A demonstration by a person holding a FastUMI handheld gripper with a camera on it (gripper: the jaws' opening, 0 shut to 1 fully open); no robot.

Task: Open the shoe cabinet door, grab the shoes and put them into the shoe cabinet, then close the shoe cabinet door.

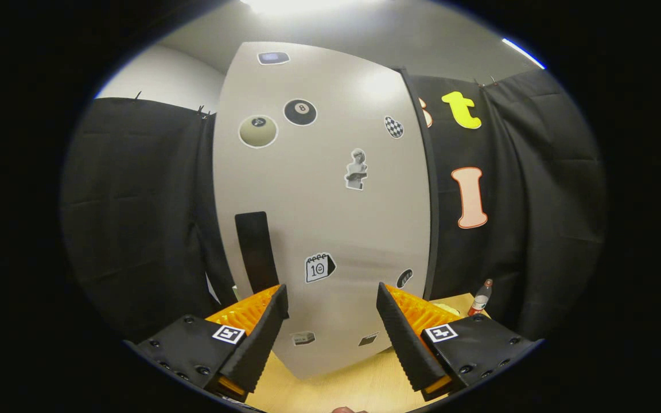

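gripper view: the gripper (330,327) has its jaws spread wide, grasping nothing. just ahead of the fingers stands the shoe cabinet door (319,189), pale, sticker-covered and closed, with a dark handle (256,252) beyond the left finger. a small bottle (481,298) stands on the wooden table (342,390) beside the cabinet

- The shoe cabinet door (330,206) is shut and covers whatever's inside.
- Small stickers low on the door (303,338) are too tiny to make out.
- The bottle (481,298) is partly hidden behind one finger of the gripper (330,310), which is spread wide on nothing.
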